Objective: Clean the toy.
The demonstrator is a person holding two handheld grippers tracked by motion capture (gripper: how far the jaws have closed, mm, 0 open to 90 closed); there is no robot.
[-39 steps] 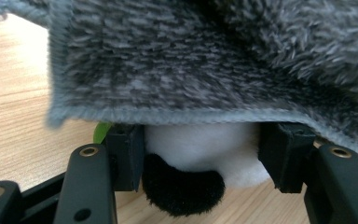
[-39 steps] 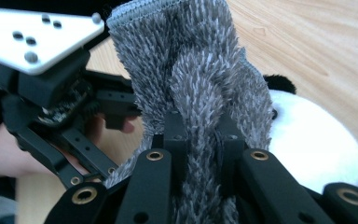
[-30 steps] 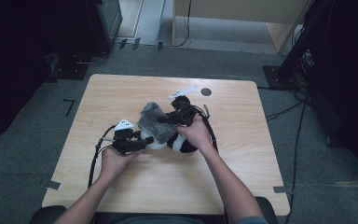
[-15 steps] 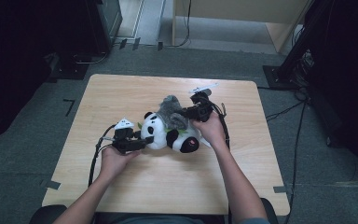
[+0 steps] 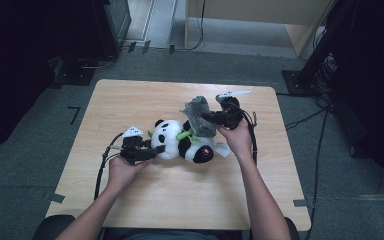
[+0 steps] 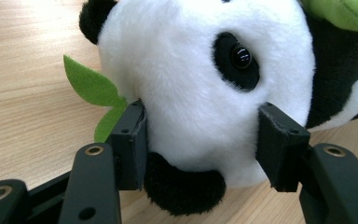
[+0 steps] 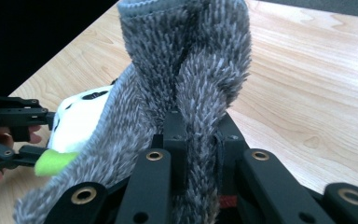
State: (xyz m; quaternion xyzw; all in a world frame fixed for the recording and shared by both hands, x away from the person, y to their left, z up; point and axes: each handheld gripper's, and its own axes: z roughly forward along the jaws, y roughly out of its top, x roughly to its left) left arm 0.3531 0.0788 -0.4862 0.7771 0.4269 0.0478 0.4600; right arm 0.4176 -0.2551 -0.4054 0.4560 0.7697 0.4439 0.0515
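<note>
A black-and-white panda plush with green felt leaves lies on its side in the middle of the wooden table. My left gripper is shut on the panda's head, and in the left gripper view its jaws press into the white fur from both sides. My right gripper is shut on a grey shaggy cloth, held up just above the panda's body. In the right gripper view the cloth rises folded out of the closed jaws, with the panda behind it.
A white tag lies by the panda's lower body. The table's far edge borders dark floor with cables, black stands and a wooden cabinet. Bare wood lies on the near half of the table.
My right gripper has carried the grey cloth to the right and away, off the panda's head and body. The left gripper has stayed on the panda's head.
</note>
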